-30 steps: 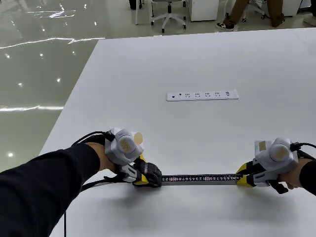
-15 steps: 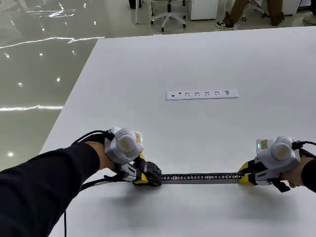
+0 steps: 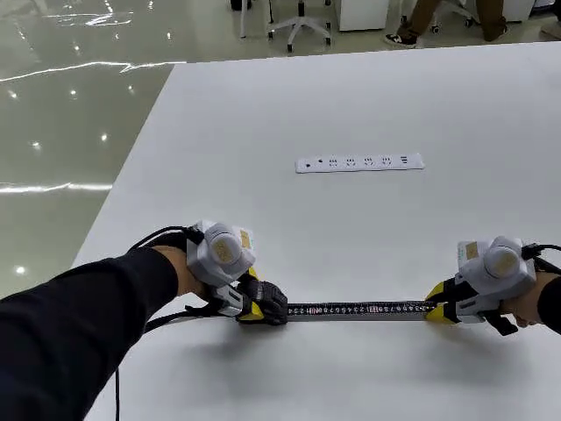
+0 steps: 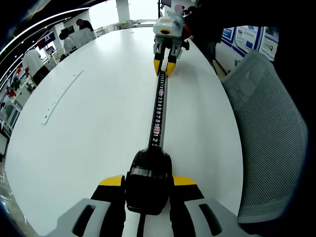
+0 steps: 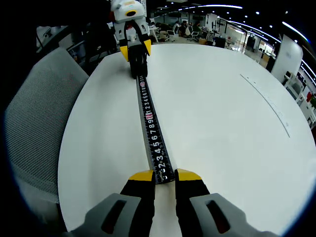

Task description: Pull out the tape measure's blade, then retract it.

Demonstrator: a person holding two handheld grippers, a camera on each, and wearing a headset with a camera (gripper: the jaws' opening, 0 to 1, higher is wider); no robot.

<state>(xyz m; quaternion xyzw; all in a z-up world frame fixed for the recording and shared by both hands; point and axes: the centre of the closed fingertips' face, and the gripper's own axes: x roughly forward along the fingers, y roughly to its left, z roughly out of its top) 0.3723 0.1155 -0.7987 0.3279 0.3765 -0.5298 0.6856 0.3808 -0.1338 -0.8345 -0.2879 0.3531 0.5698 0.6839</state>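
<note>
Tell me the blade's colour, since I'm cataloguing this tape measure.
The blade is black with white numerals, clearest in the right gripper view.

White power strip (image 3: 359,163) on white table (image 3: 263,114), glossy floor (image 3: 61,105), grey mesh chair (image 4: 266,113)

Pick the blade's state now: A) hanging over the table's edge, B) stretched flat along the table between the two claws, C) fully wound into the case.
B: the blade runs flat along the table from the case held in the left claw to the right claw.
</note>
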